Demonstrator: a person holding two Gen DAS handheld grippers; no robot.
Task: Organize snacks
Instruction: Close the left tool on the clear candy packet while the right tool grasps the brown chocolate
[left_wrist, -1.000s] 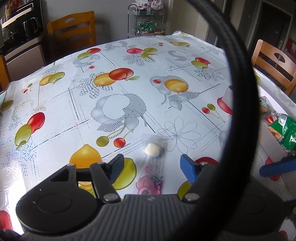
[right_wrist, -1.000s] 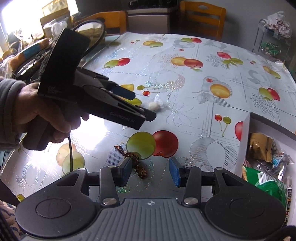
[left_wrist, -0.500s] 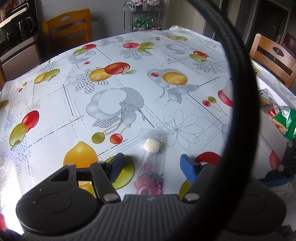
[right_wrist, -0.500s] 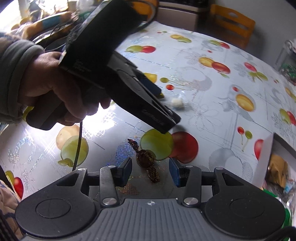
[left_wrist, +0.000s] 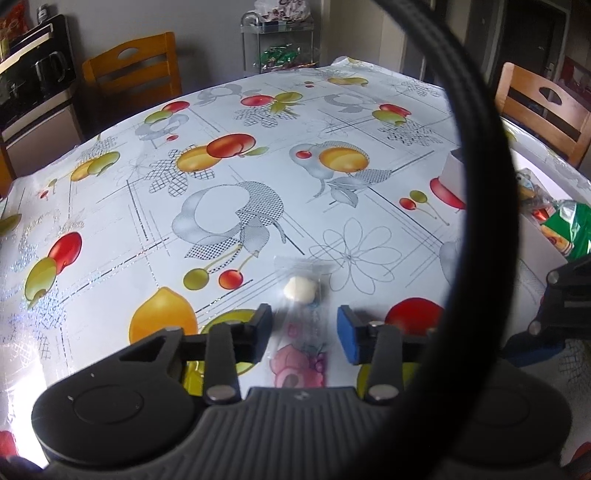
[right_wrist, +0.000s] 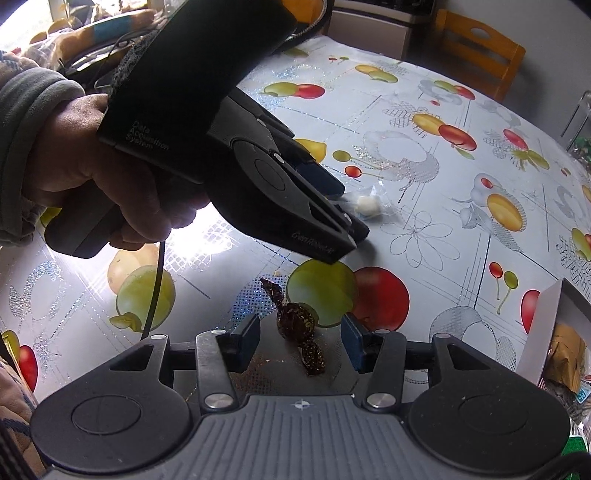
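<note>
A white candy in a clear wrapper (left_wrist: 300, 290) lies on the fruit-print tablecloth (left_wrist: 221, 184), its tail running back between my left gripper's (left_wrist: 304, 334) blue pads. The jaws are closing, and the pads stand just off the wrapper on both sides. In the right wrist view the same candy (right_wrist: 367, 205) shows at the left gripper's (right_wrist: 351, 225) tips. A brown twist-wrapped candy (right_wrist: 295, 319) lies on the cloth between my right gripper's (right_wrist: 301, 341) pads. Those jaws are opening and touch nothing.
A white box (left_wrist: 454, 166) holding a green bag (left_wrist: 569, 229) and other snacks stands at the right; its wall (right_wrist: 539, 325) is near the right gripper. A black cable (left_wrist: 484, 184) loops across the left view. Wooden chairs (left_wrist: 133, 70) and a cart (left_wrist: 280, 44) ring the table.
The left jaws have narrowed around the clear wrapper. The right gripper has dropped closer over the brown candy and rolled, its jaws slightly wider.
</note>
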